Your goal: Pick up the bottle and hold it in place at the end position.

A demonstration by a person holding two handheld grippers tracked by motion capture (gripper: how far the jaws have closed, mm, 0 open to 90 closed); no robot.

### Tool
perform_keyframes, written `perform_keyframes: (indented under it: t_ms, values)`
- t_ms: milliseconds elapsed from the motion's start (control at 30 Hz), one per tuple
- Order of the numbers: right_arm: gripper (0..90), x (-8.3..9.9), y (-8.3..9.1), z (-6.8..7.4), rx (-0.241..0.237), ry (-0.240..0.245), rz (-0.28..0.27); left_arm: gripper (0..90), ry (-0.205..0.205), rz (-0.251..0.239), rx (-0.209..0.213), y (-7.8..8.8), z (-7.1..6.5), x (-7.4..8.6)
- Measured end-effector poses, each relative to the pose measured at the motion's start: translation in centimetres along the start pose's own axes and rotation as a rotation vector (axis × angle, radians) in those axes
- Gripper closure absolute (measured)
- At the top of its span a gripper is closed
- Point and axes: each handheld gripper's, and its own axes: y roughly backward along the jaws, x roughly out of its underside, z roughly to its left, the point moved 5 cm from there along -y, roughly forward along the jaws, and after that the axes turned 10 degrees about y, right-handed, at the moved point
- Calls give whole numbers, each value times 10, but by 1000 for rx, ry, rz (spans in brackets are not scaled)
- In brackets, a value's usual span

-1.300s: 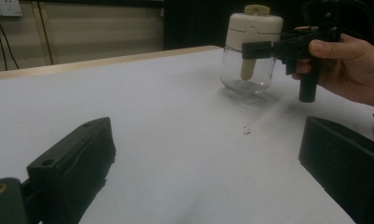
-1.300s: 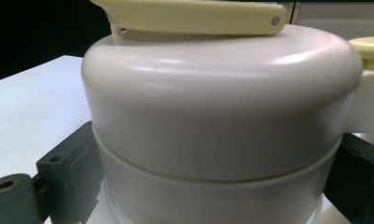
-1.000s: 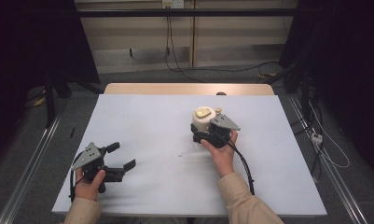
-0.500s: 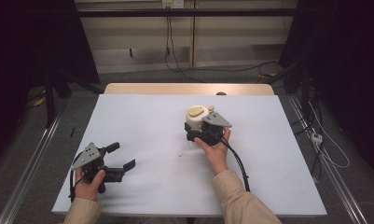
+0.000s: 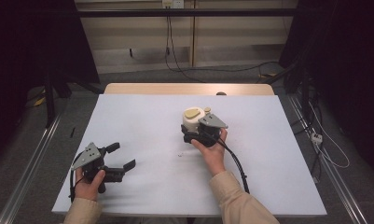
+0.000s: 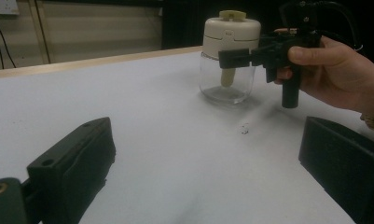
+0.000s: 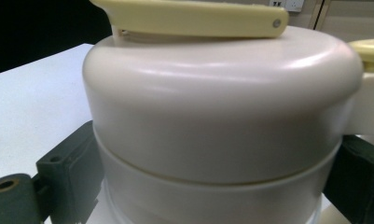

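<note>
Centrally on the white worktop [image 5: 142, 116], a clear glass jar with a cream plastic lid and a pale yellow handle [image 6: 227, 56] is seen standing upright. The right gripper [image 5: 194, 135] is held against it, and its black fingers [image 7: 65, 170] are set on either side of the cream lid, apparently clamped on it, though the contact itself is hidden. The left gripper [image 5: 119, 156] is held low near the front left corner, well apart from the jar, with its fingers [image 6: 72, 163] spread wide and nothing between them.
</note>
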Motion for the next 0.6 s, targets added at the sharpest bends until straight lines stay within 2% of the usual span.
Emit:
perform_keyframes:
  t_ms: [300,433,600]
  values:
    - [56,-3,-4,1,-3,9,0,32,4,2,-3,0,0,0]
    - [56,-2,-7,2,-2,-4,-2,32,5,-1,-1,0,0,0]
    - [56,-1,-11,8,-12,7,8,32,4,0,-2,0,1,0]
